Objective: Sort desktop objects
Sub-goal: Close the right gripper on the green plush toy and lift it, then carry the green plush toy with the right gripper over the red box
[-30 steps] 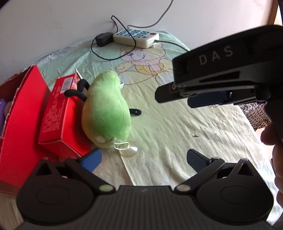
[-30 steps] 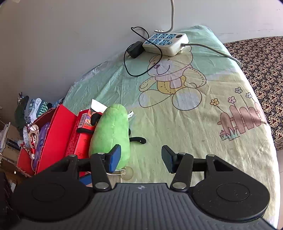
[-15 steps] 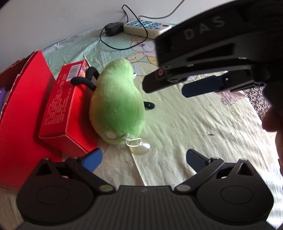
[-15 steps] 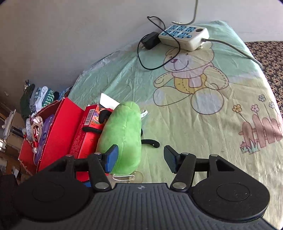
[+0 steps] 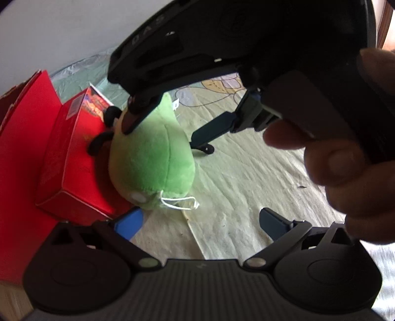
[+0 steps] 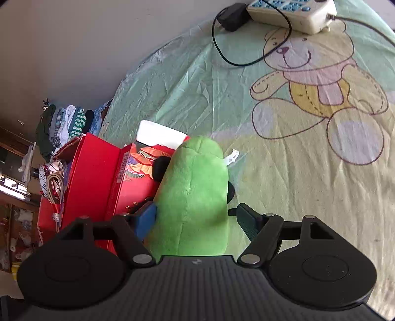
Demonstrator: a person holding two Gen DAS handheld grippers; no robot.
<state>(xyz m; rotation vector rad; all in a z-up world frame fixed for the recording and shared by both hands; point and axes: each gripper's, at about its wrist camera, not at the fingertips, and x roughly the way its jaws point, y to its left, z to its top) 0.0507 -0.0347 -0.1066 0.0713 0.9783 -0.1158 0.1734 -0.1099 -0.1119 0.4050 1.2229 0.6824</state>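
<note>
**Inspector A:** Right tongs first. Fingers spread, nothing clamped. The green plush toy lies between them, the blue pad close against its left flank, the dark pad just off its right. Whether either pad touches the fabric, I cannot tell.

**Inspector B:** Axis?

**A:** The toy's long axis runs straight away from the right tongs, in line with the fingers. Closing would squeeze it across its narrow width. I judge that the favourable bite.

**B:** Left tongs?

**A:** Left tongs also released and empty. The toy lies ahead and to their left, just beyond the pads. The right unit is clearly the nearer.

**B:** Surroundings?

**A:** The toy rests on the bear-print sheet, its left side against a red carton. Beyond that stands a larger red box. A power strip sits at the far edge, well apart.

**B:** Risk?

**A:** The left pad may catch the carton, in my judgement.
</note>
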